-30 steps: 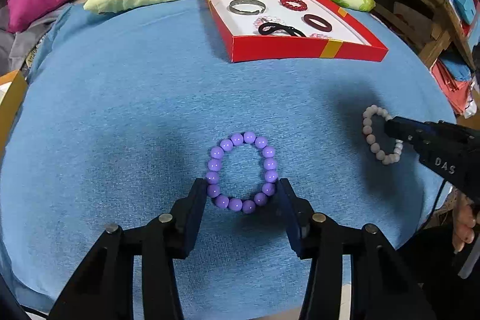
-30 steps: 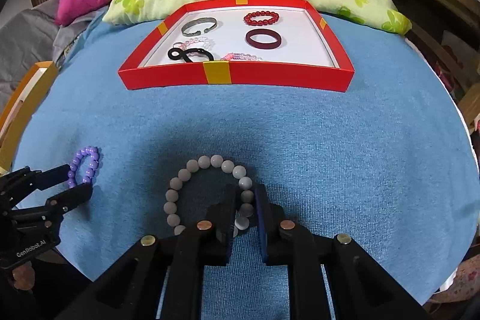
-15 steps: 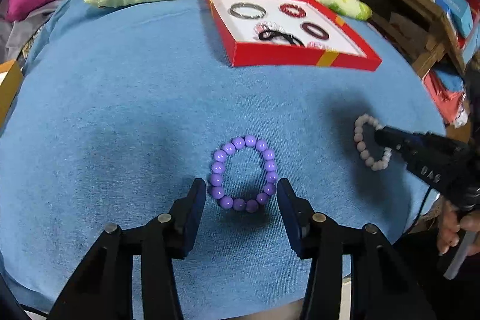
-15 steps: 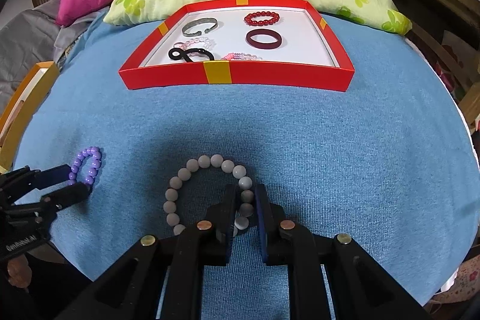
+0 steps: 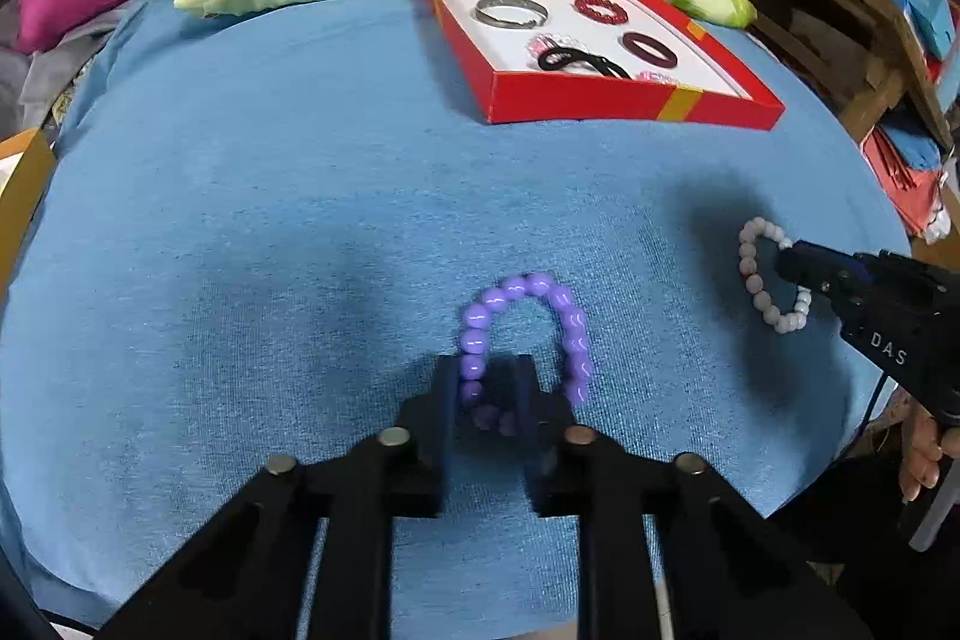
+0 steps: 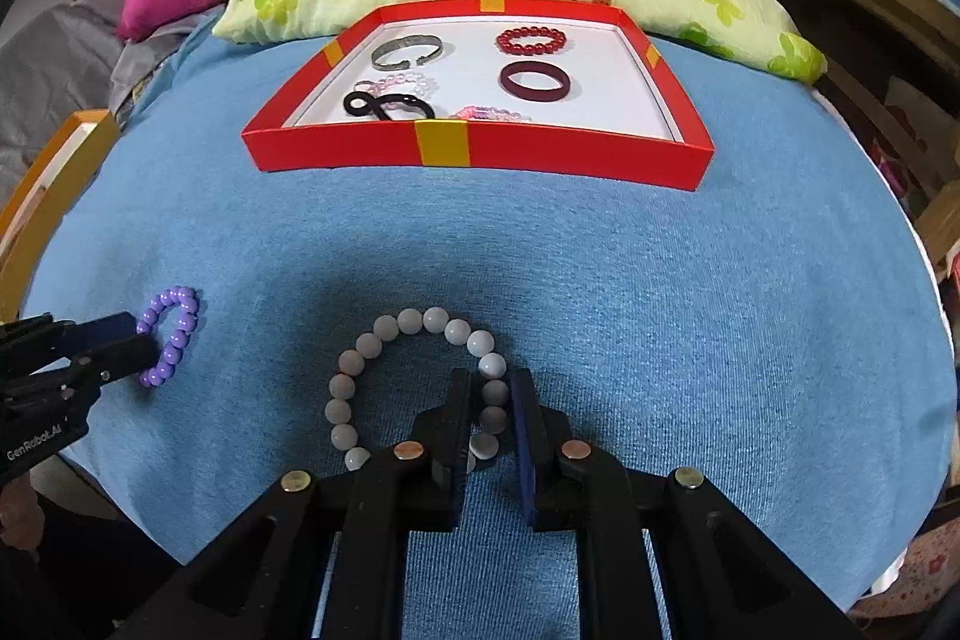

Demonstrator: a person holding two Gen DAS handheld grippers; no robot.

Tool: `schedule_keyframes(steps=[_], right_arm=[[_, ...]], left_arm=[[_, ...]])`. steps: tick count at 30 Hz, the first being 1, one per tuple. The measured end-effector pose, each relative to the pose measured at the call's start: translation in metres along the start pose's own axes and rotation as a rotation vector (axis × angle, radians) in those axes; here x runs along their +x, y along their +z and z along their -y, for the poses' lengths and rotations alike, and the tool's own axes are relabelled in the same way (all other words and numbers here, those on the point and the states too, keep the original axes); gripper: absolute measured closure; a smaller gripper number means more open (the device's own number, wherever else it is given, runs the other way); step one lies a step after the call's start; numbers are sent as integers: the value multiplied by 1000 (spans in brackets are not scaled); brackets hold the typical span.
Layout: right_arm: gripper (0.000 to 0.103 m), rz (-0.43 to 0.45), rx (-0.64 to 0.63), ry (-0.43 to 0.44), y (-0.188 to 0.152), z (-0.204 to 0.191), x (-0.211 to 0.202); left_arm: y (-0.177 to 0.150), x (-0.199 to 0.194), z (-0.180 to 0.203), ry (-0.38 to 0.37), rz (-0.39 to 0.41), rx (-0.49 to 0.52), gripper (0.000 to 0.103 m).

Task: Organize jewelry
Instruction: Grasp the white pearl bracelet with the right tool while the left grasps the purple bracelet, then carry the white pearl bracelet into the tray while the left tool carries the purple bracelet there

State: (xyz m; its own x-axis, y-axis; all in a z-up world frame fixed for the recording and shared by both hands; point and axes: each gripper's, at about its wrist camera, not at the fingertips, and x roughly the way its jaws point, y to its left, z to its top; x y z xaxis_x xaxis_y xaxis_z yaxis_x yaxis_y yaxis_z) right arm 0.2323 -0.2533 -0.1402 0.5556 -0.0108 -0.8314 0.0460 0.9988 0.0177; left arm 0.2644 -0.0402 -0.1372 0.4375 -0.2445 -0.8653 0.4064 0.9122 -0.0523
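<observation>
The left tongs are clamped on the near-left side of the purple bead bracelet, which lies on the blue cloth. The right tongs are pinched on the right side of the white bead bracelet, on the same cloth. Farther back sits the red tray, holding a silver bangle, a red bead bracelet and a dark red ring bangle

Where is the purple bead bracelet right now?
The purple bead bracelet lies on the blue cloth, low in the left wrist view, one side between the left gripper fingers; the white bead bracelet lies to its right.
</observation>
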Motion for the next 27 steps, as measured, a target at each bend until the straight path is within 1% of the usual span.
schedule_keyframes(steps=[1, 6, 15, 22, 27], right_arm=[[92, 6, -11, -3, 0, -1, 0], [93, 39, -31, 10, -1, -3, -6], [93, 163, -17, 61, 7, -1, -32], [93, 243, -9, 99, 18, -2, -50], [93, 275, 11, 116, 33, 1, -56]], left_arm=[[1, 1, 2, 8, 4, 11, 92], [3, 0, 2, 2, 19, -3, 94], [9, -31, 3, -21, 120, -17, 94], [27, -49, 11, -69, 186, -18, 94], [46, -56, 21, -114, 213, -2, 94]])
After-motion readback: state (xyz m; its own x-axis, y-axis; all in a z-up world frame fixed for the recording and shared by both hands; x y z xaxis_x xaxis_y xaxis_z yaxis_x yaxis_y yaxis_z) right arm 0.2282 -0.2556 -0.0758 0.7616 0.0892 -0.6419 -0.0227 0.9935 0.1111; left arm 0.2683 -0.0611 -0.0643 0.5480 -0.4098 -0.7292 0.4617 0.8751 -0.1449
